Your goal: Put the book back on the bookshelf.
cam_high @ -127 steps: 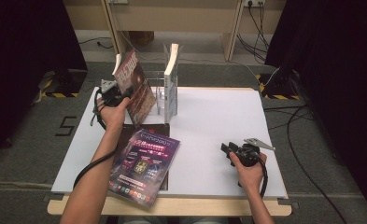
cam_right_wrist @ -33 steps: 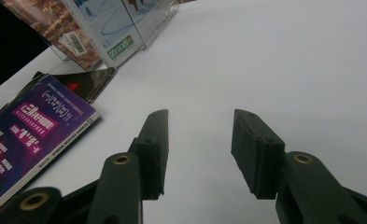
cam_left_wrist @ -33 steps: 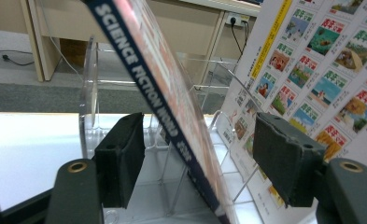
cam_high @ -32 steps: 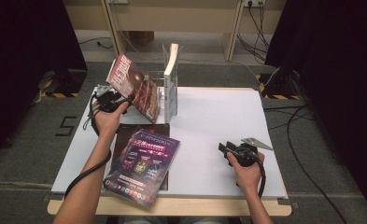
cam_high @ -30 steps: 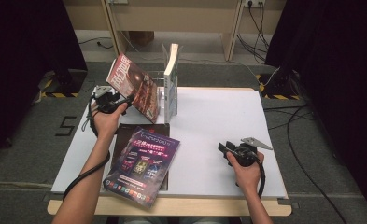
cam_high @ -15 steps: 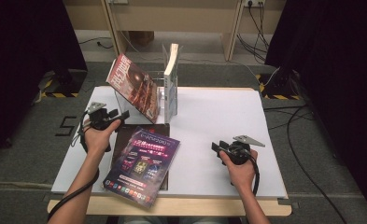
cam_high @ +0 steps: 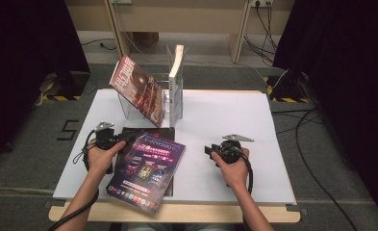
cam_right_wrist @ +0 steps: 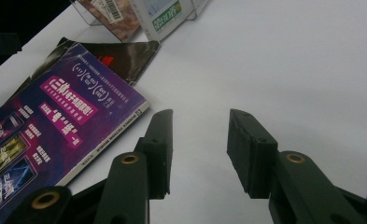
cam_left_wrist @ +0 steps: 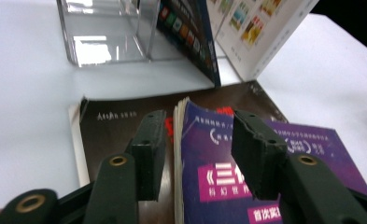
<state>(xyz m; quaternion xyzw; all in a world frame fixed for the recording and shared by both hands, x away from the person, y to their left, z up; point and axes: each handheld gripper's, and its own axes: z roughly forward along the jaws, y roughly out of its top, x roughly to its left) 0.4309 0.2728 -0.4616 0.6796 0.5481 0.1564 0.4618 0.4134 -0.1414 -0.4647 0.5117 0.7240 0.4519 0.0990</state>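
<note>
The left gripper (cam_high: 124, 137) hovers over the top-left corner of the purple magazine (cam_high: 148, 168), its jaws just narrowed to half spread, straddling that corner's edge without pressing it; the magazine lies on a dark magazine (cam_high: 150, 132) near the white table's (cam_high: 273, 144) front edge. The right gripper (cam_high: 208, 150) is well apart from the purple magazine, jaws spread over bare table, having just been closing slightly. Farther back, a clear stand (cam_high: 170, 103) holds a leaning red magazine (cam_high: 138, 89) and an upright book (cam_high: 177, 82).

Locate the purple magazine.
In the high view, the purple magazine lies at the table's near left, atop a dark magazine, just right of the left gripper.
</note>
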